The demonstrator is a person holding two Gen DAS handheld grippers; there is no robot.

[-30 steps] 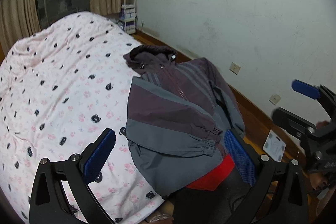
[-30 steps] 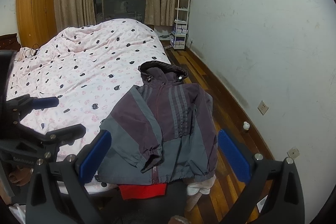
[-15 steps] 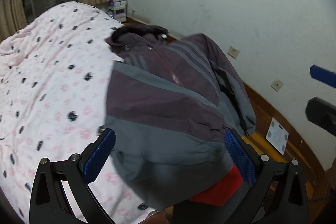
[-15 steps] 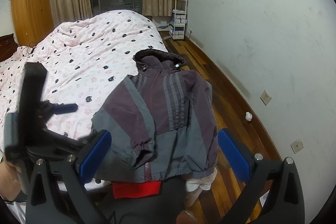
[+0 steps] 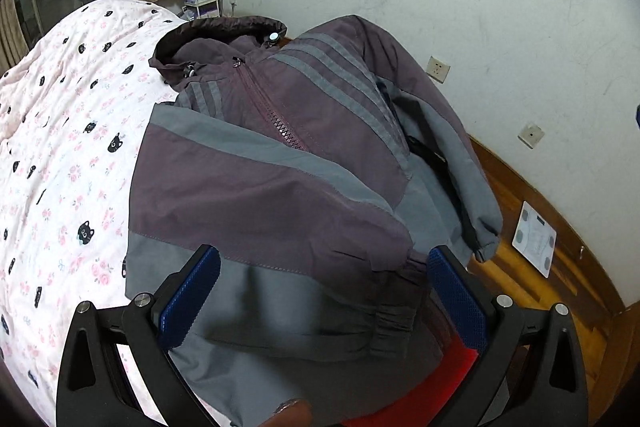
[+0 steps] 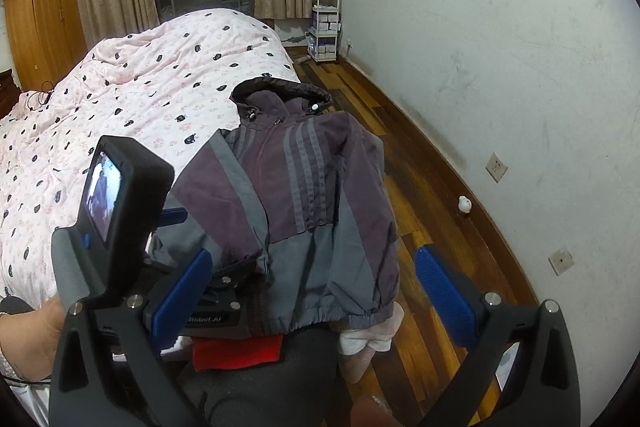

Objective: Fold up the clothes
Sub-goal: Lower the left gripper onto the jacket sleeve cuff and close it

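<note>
A purple and grey hooded jacket (image 5: 288, 163) lies face up at the bed's corner, its left sleeve folded across the front; it also shows in the right wrist view (image 6: 304, 195). My left gripper (image 5: 324, 303) is open, its blue pads either side of the folded sleeve's cuff (image 5: 392, 323), close above it. In the right wrist view the left gripper (image 6: 224, 267) sits at the jacket's lower left. My right gripper (image 6: 316, 299) is open and empty, held back above the jacket's hem. A red garment (image 6: 236, 351) lies under the jacket.
The pink patterned quilt (image 5: 68, 147) covers the bed to the left. Wooden floor (image 6: 424, 211) and a white wall lie to the right. A white scale (image 5: 534, 239) lies on the floor. A white shelf rack (image 6: 326, 7) stands by the curtains.
My left gripper has moved forward and down onto the jacket, now over the folded sleeve's cuff. My right gripper has edged a little closer to the jacket's hem.
</note>
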